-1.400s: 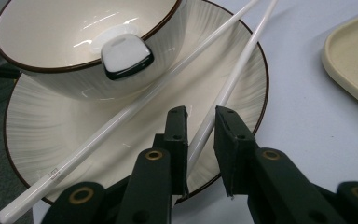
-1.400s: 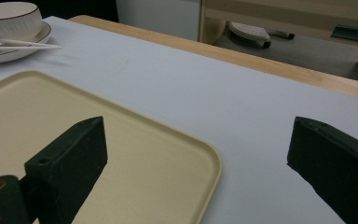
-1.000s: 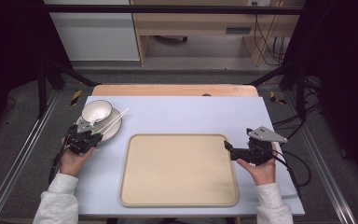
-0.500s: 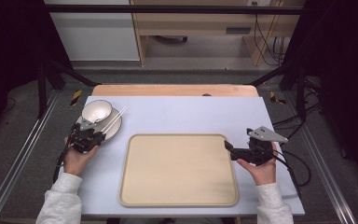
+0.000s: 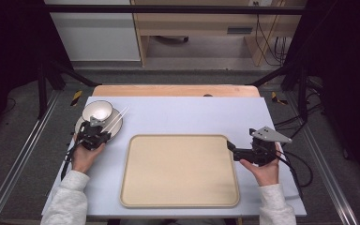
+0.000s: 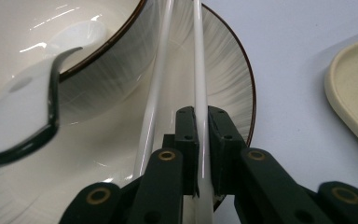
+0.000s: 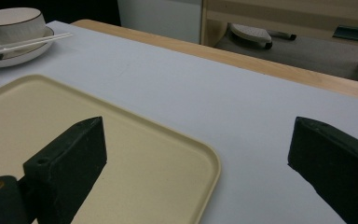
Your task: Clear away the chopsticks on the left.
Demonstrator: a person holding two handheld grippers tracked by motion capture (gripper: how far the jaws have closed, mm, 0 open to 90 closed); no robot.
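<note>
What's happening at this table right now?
A person sits at a table holding a grasping tool in each hand. The left tool has closed on one white chopstick of a pair lying across a plate; the other chopstick lies free beside it. A bowl with a spoon in it sits on the same plate. The right tool hovers open at the right edge of a beige tray, holding nothing. The tray is bare.
</note>
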